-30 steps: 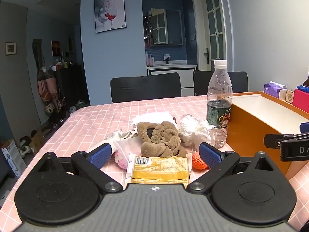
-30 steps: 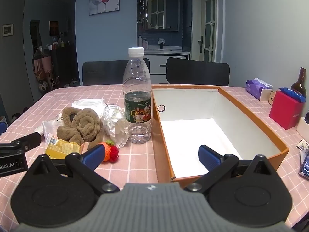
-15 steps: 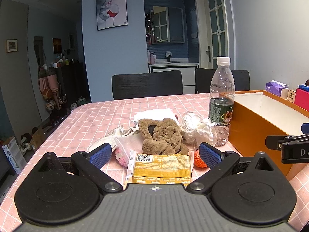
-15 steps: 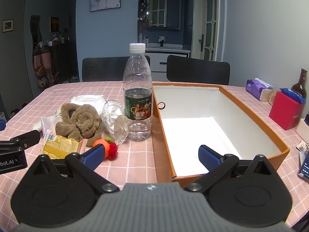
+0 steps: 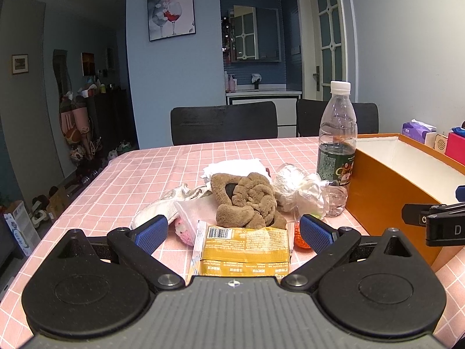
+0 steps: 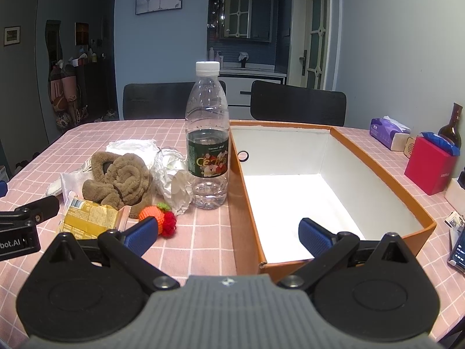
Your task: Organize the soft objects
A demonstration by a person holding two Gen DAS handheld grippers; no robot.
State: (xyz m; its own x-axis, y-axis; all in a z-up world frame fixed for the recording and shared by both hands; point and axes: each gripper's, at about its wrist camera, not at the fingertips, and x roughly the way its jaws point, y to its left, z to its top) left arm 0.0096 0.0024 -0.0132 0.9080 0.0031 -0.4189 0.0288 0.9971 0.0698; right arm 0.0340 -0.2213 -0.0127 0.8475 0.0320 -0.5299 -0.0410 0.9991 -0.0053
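**Both claws drawn back, nothing yet grasped**

Your left gripper [image 5: 232, 231] and right gripper [image 6: 228, 234], both spread and empty, have eased back. The brown plush [image 5: 247, 200] lies just ahead of your left claw, beyond the yellow packet [image 5: 245, 245]; the empty orange box [image 6: 386, 174] fronts your right

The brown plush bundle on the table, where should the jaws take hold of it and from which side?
Grip the brown plush bundle across its raised, coiled middle, coming from above. It lies in a soft heap, crowded by the yellow packet in front and the crumpled plastic wrap on the bottle side, so a side approach looks blocked. The left gripper, open, is nearest.
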